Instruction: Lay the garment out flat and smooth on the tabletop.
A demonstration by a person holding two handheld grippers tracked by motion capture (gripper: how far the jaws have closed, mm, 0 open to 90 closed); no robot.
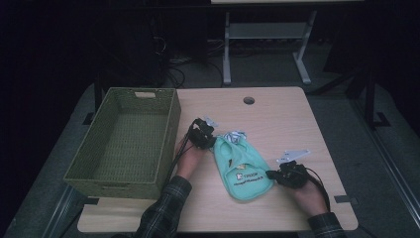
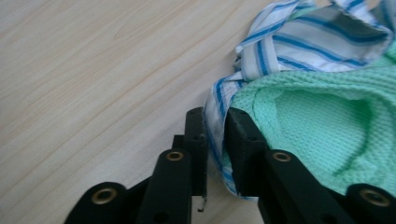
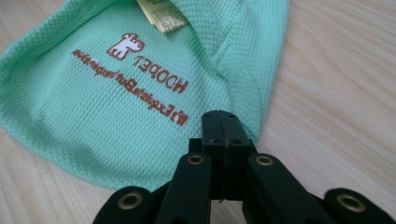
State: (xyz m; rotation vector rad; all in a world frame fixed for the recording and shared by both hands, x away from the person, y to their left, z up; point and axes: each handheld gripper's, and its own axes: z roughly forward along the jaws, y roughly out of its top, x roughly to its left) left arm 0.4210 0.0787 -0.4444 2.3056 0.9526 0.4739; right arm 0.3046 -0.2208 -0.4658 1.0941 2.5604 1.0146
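A mint green mesh pet garment (image 1: 242,171) with a brown printed logo lies flat on the wooden table (image 1: 282,119). Its blue-and-white striped trim (image 1: 234,137) is bunched at the far end. My left gripper (image 1: 213,140) is at the garment's far left corner. In the left gripper view, the jaws of my left gripper (image 2: 217,122) are shut on a strip of the striped trim (image 2: 215,107), with green mesh (image 2: 327,121) to its right. My right gripper (image 1: 270,174) sits at the near right hem. Its jaws (image 3: 226,120) are pressed together on the edge of the green garment (image 3: 116,102).
A woven green basket (image 1: 171,124) stands empty on the table's left side, close to my left hand. A round cable hole (image 1: 248,100) is near the far edge. Beyond the table is a dark floor with a white desk frame (image 1: 227,49) and cables.
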